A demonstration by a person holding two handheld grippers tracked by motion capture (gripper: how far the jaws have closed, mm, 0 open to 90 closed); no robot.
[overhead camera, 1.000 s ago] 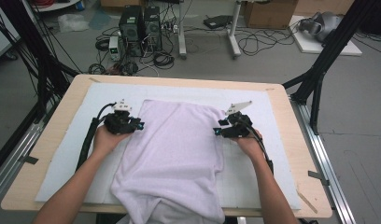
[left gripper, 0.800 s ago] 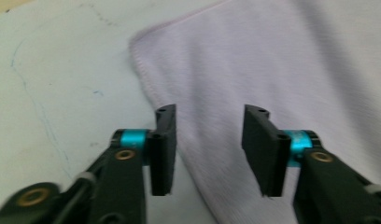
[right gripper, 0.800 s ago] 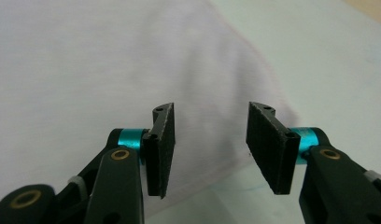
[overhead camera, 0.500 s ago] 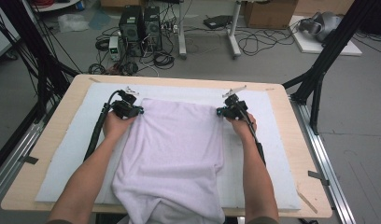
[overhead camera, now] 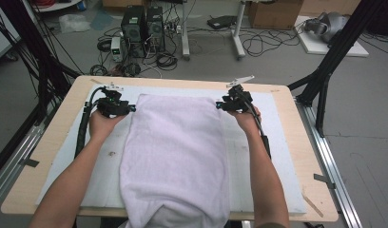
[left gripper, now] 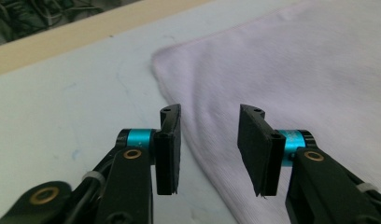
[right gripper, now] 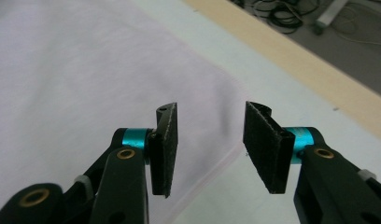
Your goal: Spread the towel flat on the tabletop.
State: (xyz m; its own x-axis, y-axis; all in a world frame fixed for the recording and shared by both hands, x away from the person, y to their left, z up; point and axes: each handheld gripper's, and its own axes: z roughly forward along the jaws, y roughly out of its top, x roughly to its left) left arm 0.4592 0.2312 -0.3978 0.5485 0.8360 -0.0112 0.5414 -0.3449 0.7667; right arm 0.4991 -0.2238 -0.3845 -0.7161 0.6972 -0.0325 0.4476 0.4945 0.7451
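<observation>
From the high view, your towel (overhead camera: 175, 156) now lies stretched flat down the middle of the white mat (overhead camera: 273, 156), far edge squared near the back of the table (overhead camera: 63, 137), near end draped over the front edge. A second ago that far edge sat closer to you; you've drawn it away, so the spread looks done. Your left gripper (overhead camera: 120, 106) sits just off the far-left corner, your right gripper (overhead camera: 224, 103) at the far-right corner.

Left gripper view: your jaws have just been opening and stand parted, nothing pinched. The towel's (left gripper: 291, 84) edge runs on the mat below the gap between the pads.

Right gripper view: same story, jaws just opened, released, the towel's (right gripper: 86, 70) corner lying free underneath. Both corners let go, so I'd judge a fold comes next.
</observation>
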